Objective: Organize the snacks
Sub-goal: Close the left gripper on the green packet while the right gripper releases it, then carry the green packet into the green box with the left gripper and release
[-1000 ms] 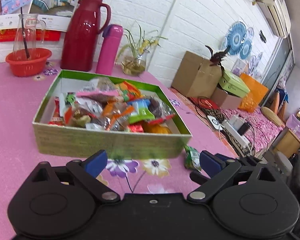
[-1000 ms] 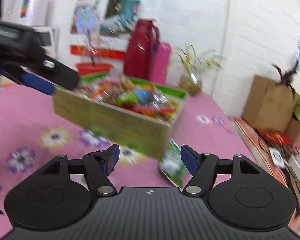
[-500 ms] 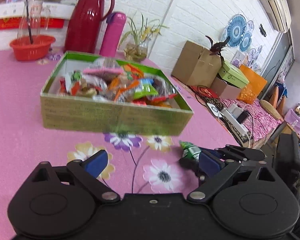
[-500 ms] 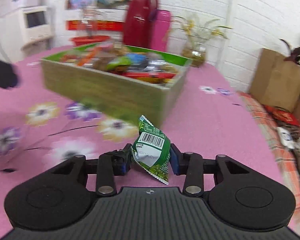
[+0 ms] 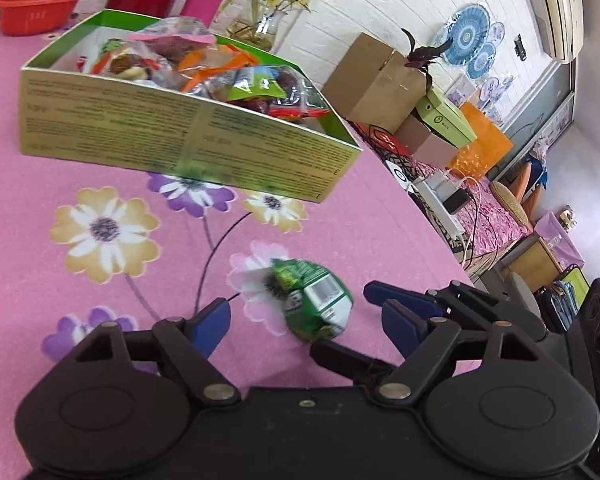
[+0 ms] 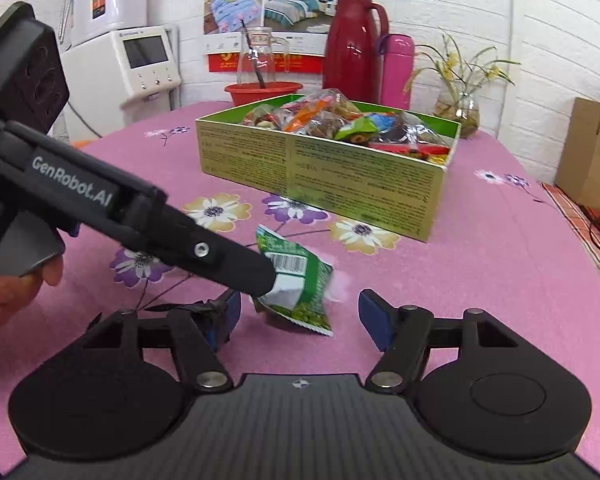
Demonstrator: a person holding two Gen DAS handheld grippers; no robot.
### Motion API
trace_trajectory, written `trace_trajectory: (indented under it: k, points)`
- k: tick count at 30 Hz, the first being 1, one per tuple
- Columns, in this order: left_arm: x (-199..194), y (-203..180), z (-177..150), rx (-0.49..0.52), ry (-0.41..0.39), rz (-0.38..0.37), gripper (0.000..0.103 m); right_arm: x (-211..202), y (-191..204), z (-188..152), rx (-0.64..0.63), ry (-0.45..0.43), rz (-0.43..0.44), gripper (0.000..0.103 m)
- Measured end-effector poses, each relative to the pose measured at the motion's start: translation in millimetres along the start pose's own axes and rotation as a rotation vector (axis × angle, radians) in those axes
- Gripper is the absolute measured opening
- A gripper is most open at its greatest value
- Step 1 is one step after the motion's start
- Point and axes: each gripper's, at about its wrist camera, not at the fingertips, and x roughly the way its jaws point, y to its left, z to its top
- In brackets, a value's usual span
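Left wrist view: the left tongs [image 5: 302, 322] stand spread wide, grasping nothing. A green snack packet [image 5: 314, 304] lies on the pink flowered tablecloth [image 5: 60, 168] between their blue tips, nearer the right one, and looks a little blurred. Beyond the tips, further ahead and to the left, sits a green box [image 5: 180, 140] heaped with wrapped snacks [image 5: 236, 76]. The right tongs [image 5: 440, 312] reach in from the right side, their dark fingers ending just beside the packet; from this side it is unclear whether they touch it. Past the box, by the white brick wall, stand a red bowl [image 5: 36, 10] and a potted plant [image 5: 266, 28].

Right wrist view: the right tongs [image 6: 300, 314] are released, their blue tips wide apart with nothing clamped. The green packet [image 6: 296, 280] lies on the tablecloth [image 6: 480, 280] just ahead of and between the tips. The left tongs [image 6: 256, 276] come in from the left, and their black fingertip overlaps the packet's left edge. The box [image 6: 324, 174] stands well ahead of the tips, slightly to the right. Behind it are a red flask [image 6: 354, 44], a pink bottle [image 6: 398, 70] and a glass jug [image 6: 260, 56] standing in the red bowl [image 6: 260, 92].
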Motion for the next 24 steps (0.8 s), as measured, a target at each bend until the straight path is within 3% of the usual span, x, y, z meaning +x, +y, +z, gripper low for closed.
trace_trajectory:
  k: [4, 8, 9, 10, 12, 16, 24]
  points:
    - [11, -3, 7, 0.005, 0.003, 0.019, 0.045, 4, 0, 0, 0.006, -0.002, 0.008, 0.103]
    - [19, -1, 11, 0.005, -0.002, 0.034, 0.03, 10, 2, 3, 0.0, 0.0, 0.03, 0.091]
    - [21, 0, 11, 0.014, -0.001, 0.039, 0.026, 12, 3, 3, -0.001, 0.002, 0.036, 0.083]
    - [22, 0, 12, 0.012, 0.01, 0.02, 0.022, 14, 3, 3, 0.001, 0.009, 0.048, 0.068]
    - [21, 2, 14, -0.013, 0.021, -0.013, 0.019, 14, 5, 3, -0.001, 0.007, 0.041, 0.066]
    - [10, -8, 18, 0.034, -0.016, -0.002, 0.017, 8, 7, 8, -0.01, -0.016, 0.042, 0.064]
    - [-26, -22, 62, 0.106, -0.161, -0.002, 0.016, -2, 7, 51, -0.043, -0.173, 0.025, 0.064]
